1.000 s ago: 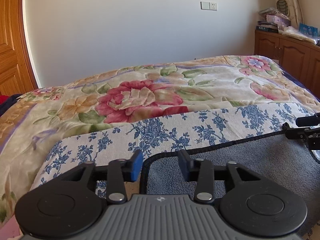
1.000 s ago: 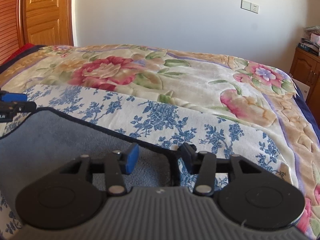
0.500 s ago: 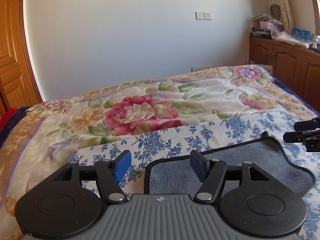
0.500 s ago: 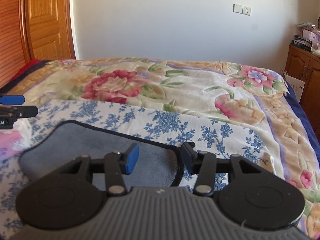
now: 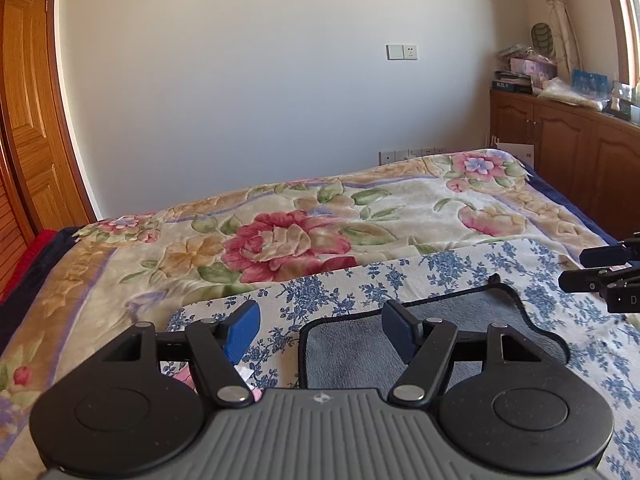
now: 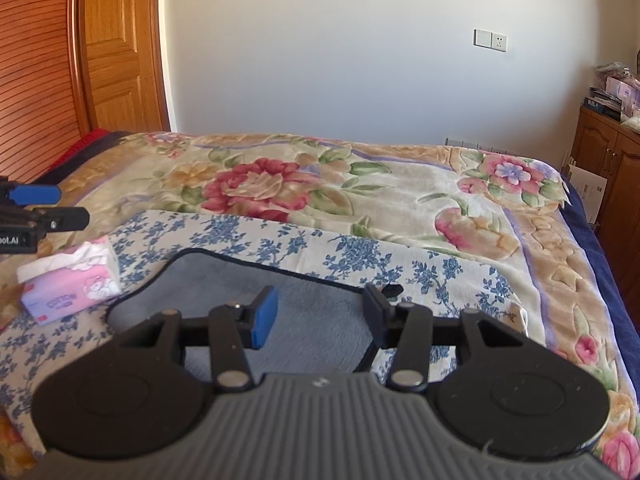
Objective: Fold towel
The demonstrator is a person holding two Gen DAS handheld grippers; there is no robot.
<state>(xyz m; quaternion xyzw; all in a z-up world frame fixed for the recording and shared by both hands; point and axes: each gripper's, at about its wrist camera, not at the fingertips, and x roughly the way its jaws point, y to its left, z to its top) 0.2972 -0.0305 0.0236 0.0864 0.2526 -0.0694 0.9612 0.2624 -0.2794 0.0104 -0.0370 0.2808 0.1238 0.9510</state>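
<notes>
A grey towel (image 5: 360, 344) with a black hem lies on a white cloth with blue flowers (image 5: 360, 284) on the bed. It also shows in the right wrist view (image 6: 316, 300). My left gripper (image 5: 320, 330) is open and empty above the towel's left end. My right gripper (image 6: 322, 312) is open and empty above the towel's right end. Each gripper's tips show at the edge of the other view: the right one (image 5: 600, 272), the left one (image 6: 44, 208).
A floral blanket (image 5: 300, 236) covers the bed. A pink tissue pack (image 6: 72, 280) lies left of the towel. A wooden cabinet (image 5: 568, 152) with clutter stands right, a wooden door (image 6: 116, 48) left. The blue-flowered cloth (image 6: 280, 240) reaches beyond the towel.
Both grippers have opened, let go of the towel's far edge and lifted back. The towel now lies flat on the flowered cloth. The tissue pack has come into view.
</notes>
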